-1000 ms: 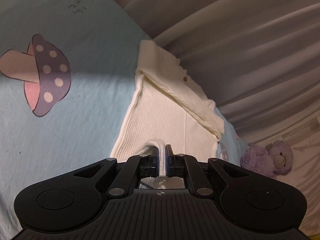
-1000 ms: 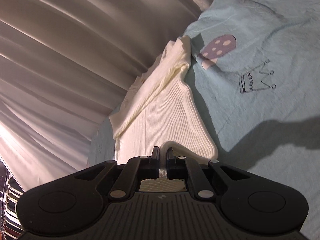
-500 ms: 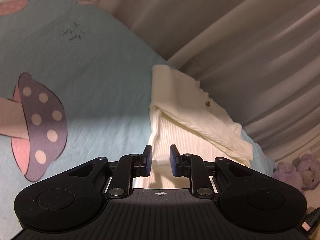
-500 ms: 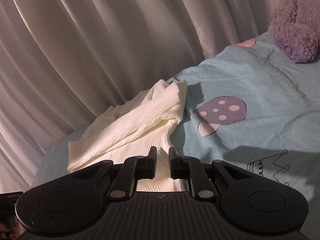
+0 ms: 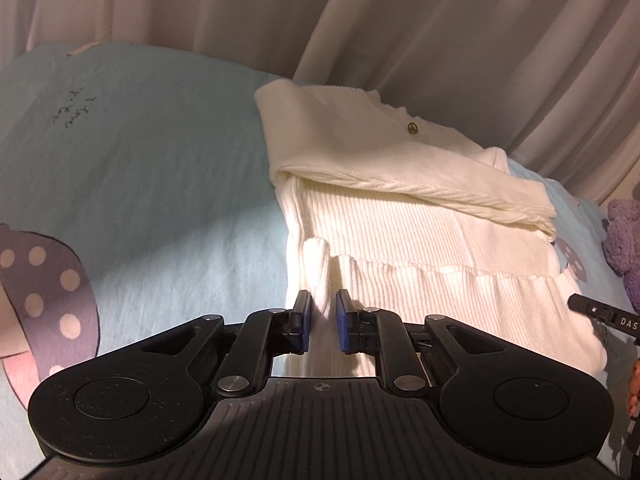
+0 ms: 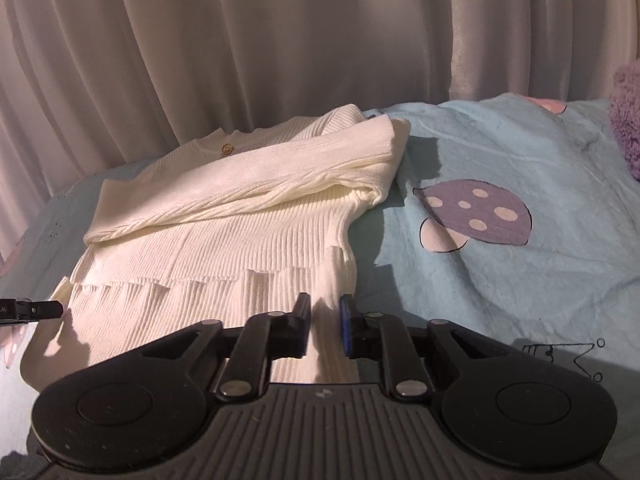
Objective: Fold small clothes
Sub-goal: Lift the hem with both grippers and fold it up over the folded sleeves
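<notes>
Starting at my left: the mushroom print (image 5: 44, 300) lies on the blue sheet (image 5: 160, 160), well apart from the work. Next comes my left gripper (image 5: 320, 322), low over the near left edge of the sweater (image 5: 420, 248). Its jaws are closing, blue pads a small way apart, nothing pinched between them, only white knit lying beneath the gap. I read that as lining up on the hem's left corner.

Across the middle, the sweater lies flat near the curtain (image 5: 440, 40), with its neckline and gold button (image 5: 411, 127) on the curtain side. One sleeve (image 5: 440, 188) is already laid across the chest, so the garment is narrowed and the ribbed lower part faces me. I judge that the bottom-to-top fold comes next. That would explain a gripper on each side of the hem, so that both corners could rise together and the fold stay square.

Moving right: my right gripper (image 6: 325, 326) sits at the sweater's near right edge, just where knit meets sheet. Its jaws are closing too, with a gap between the pads, and I see no cloth nipped in them. The left tool's tip (image 6: 32, 308) pokes into this view at the far left edge.

Far right, a purple plush toy (image 6: 628, 128) rests on the sheet, clear of the fold.
</notes>
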The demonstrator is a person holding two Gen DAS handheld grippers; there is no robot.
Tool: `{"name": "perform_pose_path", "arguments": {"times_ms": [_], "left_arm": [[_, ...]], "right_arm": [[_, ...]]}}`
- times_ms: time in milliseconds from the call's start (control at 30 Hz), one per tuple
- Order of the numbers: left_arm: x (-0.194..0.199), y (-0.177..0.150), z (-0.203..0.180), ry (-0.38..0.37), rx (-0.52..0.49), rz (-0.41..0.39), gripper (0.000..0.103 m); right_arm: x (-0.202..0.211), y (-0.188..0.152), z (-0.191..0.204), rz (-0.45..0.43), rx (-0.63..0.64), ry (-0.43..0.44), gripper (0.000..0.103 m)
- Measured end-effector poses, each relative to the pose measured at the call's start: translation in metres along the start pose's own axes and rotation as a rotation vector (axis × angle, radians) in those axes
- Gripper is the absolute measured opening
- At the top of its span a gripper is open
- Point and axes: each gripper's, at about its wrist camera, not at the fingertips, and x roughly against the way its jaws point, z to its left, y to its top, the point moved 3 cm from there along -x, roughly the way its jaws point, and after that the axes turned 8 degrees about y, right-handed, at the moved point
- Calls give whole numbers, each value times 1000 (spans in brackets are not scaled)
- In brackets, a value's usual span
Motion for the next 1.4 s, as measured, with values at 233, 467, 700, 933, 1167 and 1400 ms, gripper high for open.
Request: {"name": "perform_pose_path", "arguments": {"times_ms": [233,467,700,933,1167,1400], "left_arm": [[-9,2,-2,-21,3,16,10],[-18,7,-6,-41,-11,38,19],[-11,16,-6,-48,4,32,8],[29,77,5,-139,109,-119,8],[-12,128,-5,-85,82,-155,8],[-70,118,0,-66,75,-35,12]], "right_arm": [[3,3,5,-7,8,47,7],[-13,1,-2,49,-40,41,10],[8,14,14,-41,27,19,5],[29,70,16,-207,29,-8,5],[-29,113,-3,-218,-33,-42,5],[-84,102,-28,-103,-71,-85,6]]}}
